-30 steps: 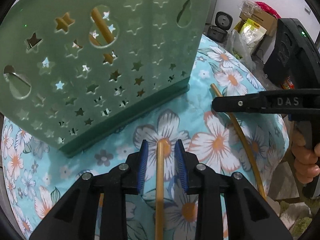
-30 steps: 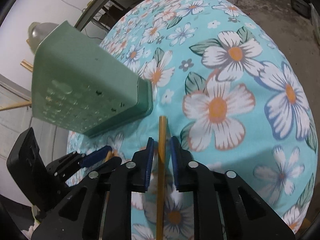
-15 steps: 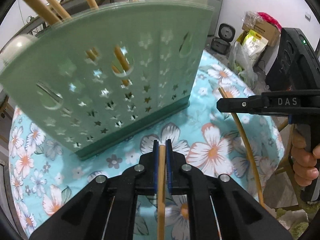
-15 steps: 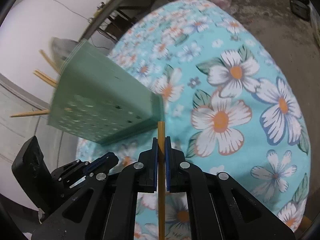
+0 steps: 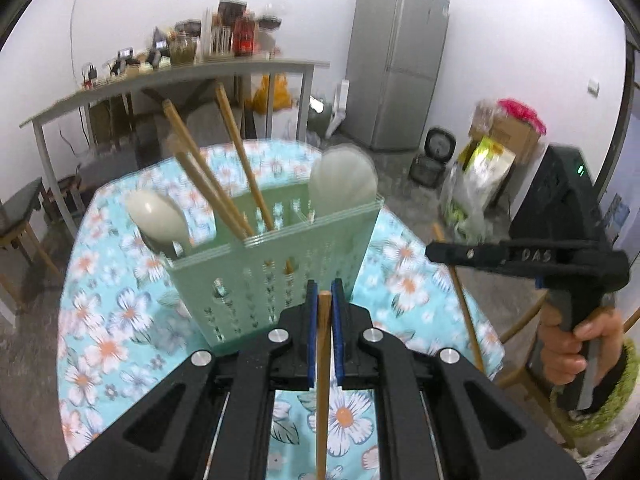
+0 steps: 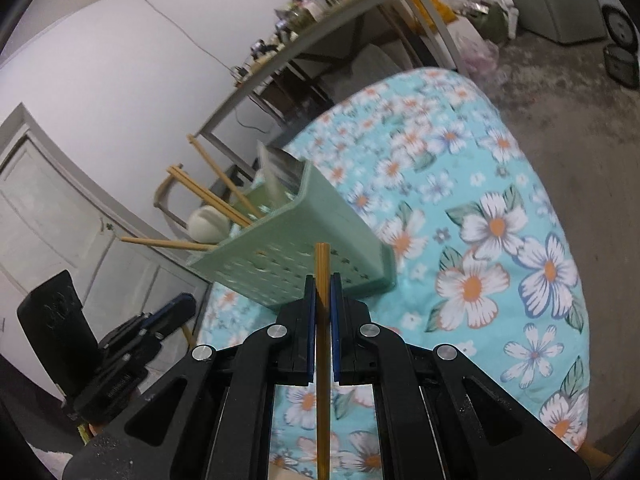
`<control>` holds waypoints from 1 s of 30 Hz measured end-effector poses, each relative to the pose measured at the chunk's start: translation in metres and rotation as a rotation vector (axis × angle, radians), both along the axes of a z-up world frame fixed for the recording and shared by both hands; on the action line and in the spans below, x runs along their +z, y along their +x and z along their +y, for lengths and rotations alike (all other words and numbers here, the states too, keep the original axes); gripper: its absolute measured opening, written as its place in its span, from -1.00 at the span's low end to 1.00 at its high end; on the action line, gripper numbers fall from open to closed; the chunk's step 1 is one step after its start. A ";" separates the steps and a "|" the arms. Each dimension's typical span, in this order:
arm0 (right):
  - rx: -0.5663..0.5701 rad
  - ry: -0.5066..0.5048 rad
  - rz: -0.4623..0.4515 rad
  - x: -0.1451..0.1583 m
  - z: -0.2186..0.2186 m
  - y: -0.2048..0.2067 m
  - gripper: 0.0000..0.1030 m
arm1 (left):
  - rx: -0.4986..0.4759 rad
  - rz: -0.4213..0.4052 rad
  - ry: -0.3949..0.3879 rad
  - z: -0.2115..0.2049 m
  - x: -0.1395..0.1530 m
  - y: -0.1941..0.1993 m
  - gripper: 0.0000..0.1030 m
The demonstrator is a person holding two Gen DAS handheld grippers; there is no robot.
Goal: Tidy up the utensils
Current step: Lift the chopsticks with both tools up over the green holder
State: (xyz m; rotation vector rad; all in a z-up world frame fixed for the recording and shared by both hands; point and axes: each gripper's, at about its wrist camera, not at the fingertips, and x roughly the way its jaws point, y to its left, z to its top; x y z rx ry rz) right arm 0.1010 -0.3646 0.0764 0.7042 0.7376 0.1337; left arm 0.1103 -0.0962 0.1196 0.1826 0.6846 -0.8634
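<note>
We found the left gripper (image 5: 324, 300) closed tight on a wooden chopstick (image 5: 323, 380), its blue pads pinching the stick just below its tip, with the rest of the shaft running down between the black arms toward the bottom of the left wrist view. The right gripper (image 6: 323, 284) was likewise clamped on a second chopstick (image 6: 322, 360), whose squared end stood a little proud of the pads. Both sticks hung clear above the round table with its turquoise floral cloth (image 6: 500, 208). The green utensil caddy (image 5: 280, 272) stood upright on that cloth, just beyond both sets of pads. From the left wrist we could look into its open top: three chopsticks (image 5: 224, 184) leaned in the middle compartment, a pale spoon (image 5: 158, 214) rose from the left one and a larger pale spoon (image 5: 344, 180) from the right one. That view also showed the right gripper from the side at the right edge, with the hand (image 5: 576, 344) wrapped round its handle and the second chopstick slanting down below its closed fingers. The grey refrigerator (image 5: 396, 64) and a cluttered side table (image 5: 180, 76) stood against the far wall. The right wrist view gave us instead the caddy's perforated side (image 6: 288, 264), the left gripper low at the left edge, and a white door (image 6: 52, 208) behind it.
</note>
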 end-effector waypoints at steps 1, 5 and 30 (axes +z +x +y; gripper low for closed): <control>0.001 -0.003 -0.012 0.004 0.000 -0.002 -0.91 | 0.001 -0.011 -0.013 0.004 0.007 -0.001 -0.88; -0.003 -0.014 -0.042 0.016 0.000 -0.006 -0.91 | 0.001 -0.065 -0.088 0.006 0.036 -0.007 -0.89; -0.037 0.003 -0.053 0.014 -0.016 -0.010 -0.91 | 0.140 -0.457 -0.487 0.014 0.169 -0.004 -0.89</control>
